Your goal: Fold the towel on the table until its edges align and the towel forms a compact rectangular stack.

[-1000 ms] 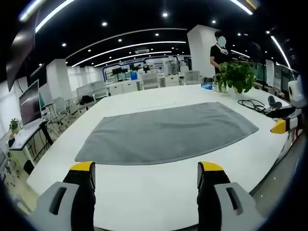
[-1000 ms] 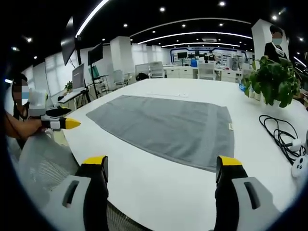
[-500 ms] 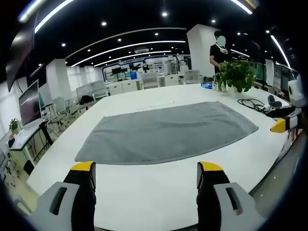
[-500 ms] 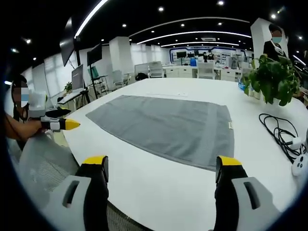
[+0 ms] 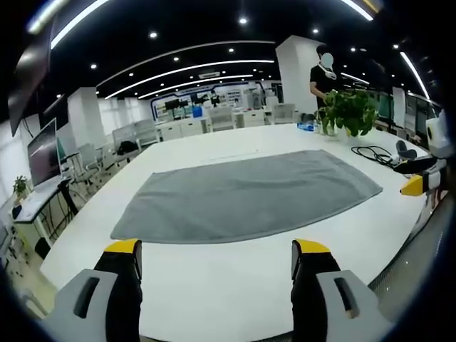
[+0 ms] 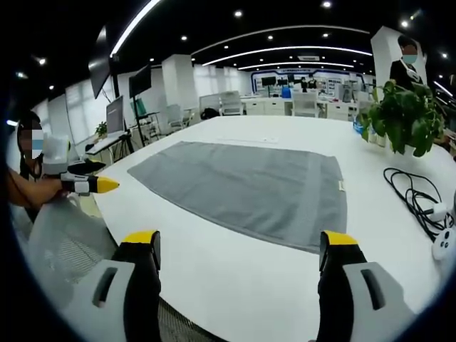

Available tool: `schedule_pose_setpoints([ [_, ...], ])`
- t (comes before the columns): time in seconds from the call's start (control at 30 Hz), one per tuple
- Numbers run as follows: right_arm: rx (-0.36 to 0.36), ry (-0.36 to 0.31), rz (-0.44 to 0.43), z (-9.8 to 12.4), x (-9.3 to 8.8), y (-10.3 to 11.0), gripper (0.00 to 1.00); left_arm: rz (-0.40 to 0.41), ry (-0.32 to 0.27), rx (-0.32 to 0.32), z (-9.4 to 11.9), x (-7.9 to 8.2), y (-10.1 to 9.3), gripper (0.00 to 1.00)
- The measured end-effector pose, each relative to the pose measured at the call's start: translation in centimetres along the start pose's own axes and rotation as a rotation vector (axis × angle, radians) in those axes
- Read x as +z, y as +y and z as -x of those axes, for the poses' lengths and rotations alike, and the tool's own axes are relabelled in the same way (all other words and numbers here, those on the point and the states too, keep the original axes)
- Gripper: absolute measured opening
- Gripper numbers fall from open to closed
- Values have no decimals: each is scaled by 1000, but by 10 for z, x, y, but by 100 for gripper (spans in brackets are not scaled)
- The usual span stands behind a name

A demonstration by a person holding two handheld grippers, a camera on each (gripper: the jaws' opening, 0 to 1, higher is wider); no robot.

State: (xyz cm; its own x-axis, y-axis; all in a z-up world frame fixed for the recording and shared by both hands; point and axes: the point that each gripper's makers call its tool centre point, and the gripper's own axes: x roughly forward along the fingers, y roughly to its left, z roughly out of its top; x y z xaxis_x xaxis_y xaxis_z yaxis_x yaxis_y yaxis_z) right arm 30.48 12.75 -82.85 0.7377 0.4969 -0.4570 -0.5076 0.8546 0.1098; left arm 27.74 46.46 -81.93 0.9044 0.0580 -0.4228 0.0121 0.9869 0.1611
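A grey towel (image 5: 246, 194) lies spread flat on the white table (image 5: 214, 285); in the right gripper view the same towel (image 6: 246, 187) has a small tag on its right edge. My left gripper (image 5: 216, 253) is open above the table's near edge, short of the towel, with nothing between its yellow-tipped jaws. My right gripper (image 6: 241, 246) is open too, just before the towel's near edge. The right gripper's yellow tip (image 5: 413, 187) comes in from the right of the left gripper view. The left gripper's tip (image 6: 105, 184) enters the right gripper view from the left.
A potted plant (image 6: 406, 117) stands at the table's far right, with a black cable (image 6: 413, 194) and a white device (image 6: 445, 246) beside it. A person (image 5: 324, 75) stands behind the plant. Desks, chairs and monitors fill the office behind. A mesh chair (image 6: 60, 239) sits at the table's edge.
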Motion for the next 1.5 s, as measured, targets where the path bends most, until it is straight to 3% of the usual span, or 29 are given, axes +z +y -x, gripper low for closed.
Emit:
schedule_pose_setpoints([
  [0.87, 1, 3, -5, 0, -1, 0, 93, -6, 5, -3, -2, -2, 0, 88],
  [1.27, 5, -12, -1, 7, 8, -2, 90, -10, 7, -13, -2, -1, 0, 87],
  [1.5, -5, -33, -2, 22, 17, -8, 90, -7, 12, -62, -2, 8, -5, 85],
])
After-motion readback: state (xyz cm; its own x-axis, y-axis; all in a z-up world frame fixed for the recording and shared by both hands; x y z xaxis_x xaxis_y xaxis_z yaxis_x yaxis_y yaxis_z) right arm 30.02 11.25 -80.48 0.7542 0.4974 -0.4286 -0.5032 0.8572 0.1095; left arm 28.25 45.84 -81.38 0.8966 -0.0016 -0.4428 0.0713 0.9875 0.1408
